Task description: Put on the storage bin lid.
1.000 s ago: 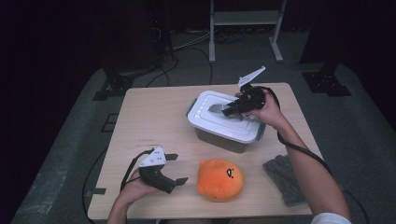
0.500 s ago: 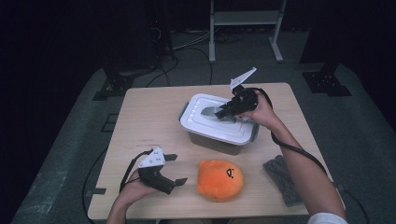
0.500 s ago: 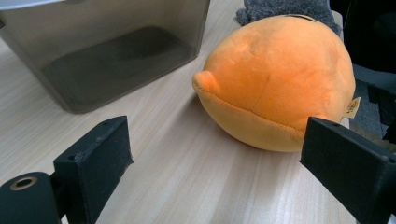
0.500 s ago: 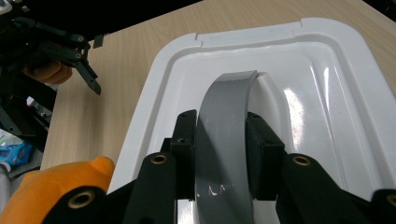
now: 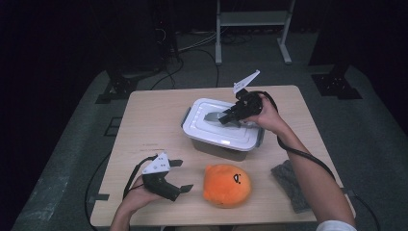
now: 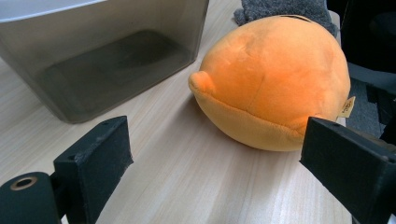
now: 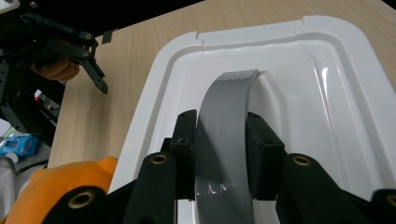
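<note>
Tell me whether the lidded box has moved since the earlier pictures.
Yes. The box has slid left across the table, away from its right edge.

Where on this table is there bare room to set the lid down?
The table's left half is bare from the far edge to the left gripper. Crowded: right side, with box, orange plush and grey cloth.

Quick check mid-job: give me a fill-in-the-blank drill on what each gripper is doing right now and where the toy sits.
1. The right gripper is shut on the grey ____ of the lid.
2. The left gripper has its jaws ____, with nothing between them.
3. The plush toy is coloured ____.
4. The lid sits on the ____, which stands beyond the toy on the table.

Missing words: handle; open; orange; box
</note>
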